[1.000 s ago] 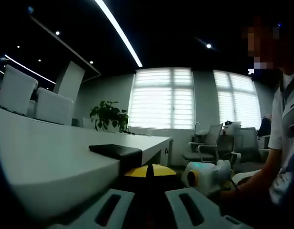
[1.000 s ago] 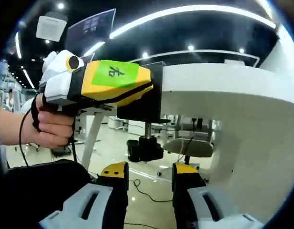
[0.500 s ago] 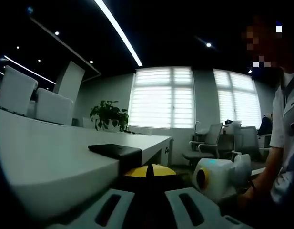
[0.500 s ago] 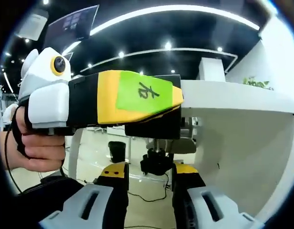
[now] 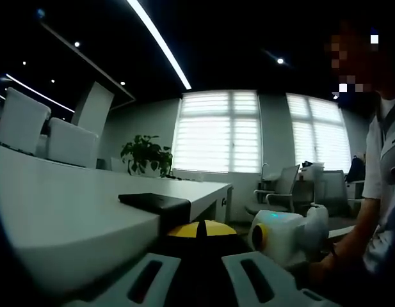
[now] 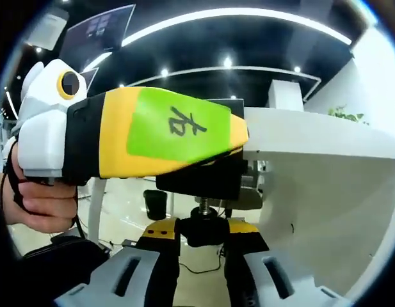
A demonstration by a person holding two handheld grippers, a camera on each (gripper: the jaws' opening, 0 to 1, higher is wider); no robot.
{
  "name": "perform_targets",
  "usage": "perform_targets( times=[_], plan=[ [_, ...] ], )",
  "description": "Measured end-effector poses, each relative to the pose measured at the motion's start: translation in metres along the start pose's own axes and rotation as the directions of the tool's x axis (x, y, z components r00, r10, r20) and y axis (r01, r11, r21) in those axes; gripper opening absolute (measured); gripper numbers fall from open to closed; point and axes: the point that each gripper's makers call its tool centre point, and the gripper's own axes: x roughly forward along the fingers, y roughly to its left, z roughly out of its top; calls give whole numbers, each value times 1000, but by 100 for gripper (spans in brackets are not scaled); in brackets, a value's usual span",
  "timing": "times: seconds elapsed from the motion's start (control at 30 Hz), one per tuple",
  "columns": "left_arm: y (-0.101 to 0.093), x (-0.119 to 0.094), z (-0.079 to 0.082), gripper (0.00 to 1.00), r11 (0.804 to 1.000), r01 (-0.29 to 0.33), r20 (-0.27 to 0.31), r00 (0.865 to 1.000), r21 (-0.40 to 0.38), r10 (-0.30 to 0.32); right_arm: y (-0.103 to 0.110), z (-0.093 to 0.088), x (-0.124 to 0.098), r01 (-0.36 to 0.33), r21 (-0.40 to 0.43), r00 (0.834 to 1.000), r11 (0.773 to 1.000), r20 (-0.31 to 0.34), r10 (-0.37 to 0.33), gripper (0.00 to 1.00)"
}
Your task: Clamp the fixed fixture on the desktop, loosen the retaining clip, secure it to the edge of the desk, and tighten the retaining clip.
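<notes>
Clamp (image 6: 203, 176), black, sits on the edge of the white desk (image 6: 312, 128); its top plate lies flat on the desk (image 5: 69, 211) in the left gripper view, its screw knob (image 6: 205, 227) hangs below the edge in the right gripper view. The right gripper (image 6: 203, 238) has its jaws closed on that knob. The left gripper (image 6: 152, 134) holds the clamp body, its jaws shut on it, and bears a green label with one Chinese character. Around are an office with blinds over windows (image 5: 216, 131), a potted plant (image 5: 146, 155), chairs (image 5: 277, 188) and ceiling light strips (image 5: 159, 41). A person's hand (image 6: 37, 204) grips the left gripper's handle.
</notes>
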Motion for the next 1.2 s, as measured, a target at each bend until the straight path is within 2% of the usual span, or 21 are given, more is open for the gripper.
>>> perform_targets(
  times=[0.07,0.13,0.17,0.2,0.33,0.43,0.5,0.57,0.67,0.73,0.83,0.9,0.93,1.0,1.07,1.1,1.13,1.2],
  plan=[
    [-1,0,0,1,1000,0,-1,1000,0,0,3,0,0,-41,9,999,999,21,40,24],
    [-2,-1,1,1,1000,0,6,1000,-1,0,10,2,0,-125,80,992,989,32,123,24],
    [-3,-1,2,1,1000,-1,7,1000,-1,1,11,1,0,-147,85,989,986,30,144,24],
    [-3,-1,1,1,1000,-1,2,1000,-1,1,8,2,2,-183,57,983,981,32,182,24],
    [-4,0,0,1,1000,0,0,1000,-1,0,14,2,1,-328,19,944,945,40,327,24],
    [-5,0,-1,1,1000,-1,-3,1000,0,1,17,1,-1,-422,-55,905,905,32,424,24],
    [-6,0,-1,1,1000,-1,-2,1000,-2,1,20,0,-2,-482,-65,875,874,20,484,24],
    [-8,0,-2,1,1000,-2,-1,1000,-2,2,20,-2,0,-522,-84,852,849,-7,524,25],
    [-6,0,-2,1,1000,-1,-4,1000,-4,1,18,-4,4,-541,-98,840,836,-22,541,25],
    [-2,0,-2,1,1000,-1,-3,1000,-6,1,18,-7,3,-530,-103,847,842,-33,530,25],
    [-1,0,-2,1,1000,-1,-2,1000,-5,1,12,-20,2,-424,-95,906,901,-42,422,29],
    [-1,1,-3,1,1000,-2,-4,1000,-3,2,6,-24,-3,-349,-19,937,937,-13,349,34],
    [-1,1,-3,1,1000,-3,-5,1000,-1,3,4,-25,-5,-325,4,946,946,-9,325,34],
    [-1,1,-3,1,1000,-4,-5,1000,-4,4,-1,-26,-11,-215,85,977,973,12,215,34],
    [0,1,-1,1,1000,-4,-5,1000,-20,4,0,-27,-16,-136,143,991,980,12,135,34],
    [0,1,1,1,1000,-3,4,1000,-21,3,0,-25,-19,-100,117,995,988,10,100,35],
    [0,1,3,1,1000,-3,5,1000,-19,3,-6,-21,-20,-16,55,1000,998,14,15,35],
    [0,1,3,1,1000,-8,2,1000,-8,8,-6,-12,-19,34,13,999,999,32,-34,35]
  ],
)
